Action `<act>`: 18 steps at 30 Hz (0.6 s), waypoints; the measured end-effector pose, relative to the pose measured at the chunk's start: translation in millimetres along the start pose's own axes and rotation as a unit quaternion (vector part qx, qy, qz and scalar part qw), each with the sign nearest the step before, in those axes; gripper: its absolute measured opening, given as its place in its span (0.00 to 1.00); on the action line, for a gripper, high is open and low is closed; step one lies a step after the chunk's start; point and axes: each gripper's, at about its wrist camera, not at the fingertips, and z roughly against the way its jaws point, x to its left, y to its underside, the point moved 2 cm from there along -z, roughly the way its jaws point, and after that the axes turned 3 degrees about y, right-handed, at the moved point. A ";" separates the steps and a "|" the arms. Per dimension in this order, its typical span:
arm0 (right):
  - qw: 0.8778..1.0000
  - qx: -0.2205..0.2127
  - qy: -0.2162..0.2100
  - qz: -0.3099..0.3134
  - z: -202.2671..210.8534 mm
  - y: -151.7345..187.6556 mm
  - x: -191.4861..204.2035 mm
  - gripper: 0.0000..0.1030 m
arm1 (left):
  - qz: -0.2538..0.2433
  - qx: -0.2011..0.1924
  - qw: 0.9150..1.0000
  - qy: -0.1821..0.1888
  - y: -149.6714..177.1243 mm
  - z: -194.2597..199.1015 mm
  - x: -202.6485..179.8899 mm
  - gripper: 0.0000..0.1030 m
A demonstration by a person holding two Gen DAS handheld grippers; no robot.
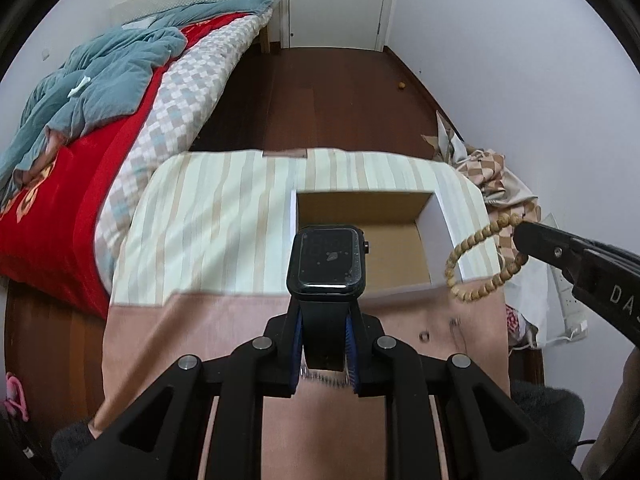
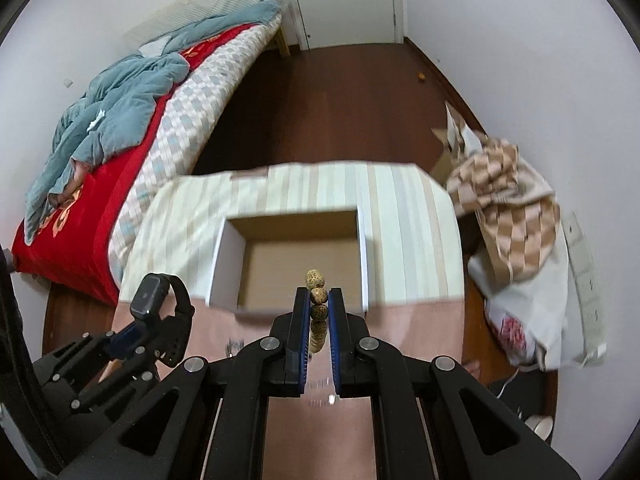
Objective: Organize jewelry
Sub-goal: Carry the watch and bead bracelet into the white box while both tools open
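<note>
My left hand-held gripper [image 1: 326, 344] is clamped on the black smartwatch [image 1: 327, 261] by its strap, held above the box's near wall. My right hand-held gripper [image 2: 319, 312] pinches the bead bracelet [image 2: 317, 300], also in the air near the box. The open cardboard box [image 2: 362, 248] at the tabletop's [image 1: 224, 320] far edge looks empty, so neither piece is stowed yet. A small ring [image 1: 423, 336] lies on the tabletop near the box.

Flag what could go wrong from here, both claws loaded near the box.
1. The left claw grips the black square-faced smartwatch only by its strap, face standing upright above the fingers; it could tip or slip before reaching the open cardboard box.
2. The right claw pinches just a few beads of the tan wooden bead bracelet; the hanging loop could snag the box's white wall.
3. A small ring lying on the pink cloth may get knocked.
</note>
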 end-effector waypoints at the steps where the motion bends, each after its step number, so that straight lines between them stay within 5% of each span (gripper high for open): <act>1: 1.000 0.003 -0.001 0.003 -5.0 -6.1 0.8 0.09 | 0.002 0.002 1.000 0.001 -7.6 -5.6 1.3 0.14; 18: 0.995 0.090 -0.036 0.002 -121.6 -39.5 -11.2 0.09 | 0.052 0.108 0.990 0.079 -61.8 -115.8 14.7 0.15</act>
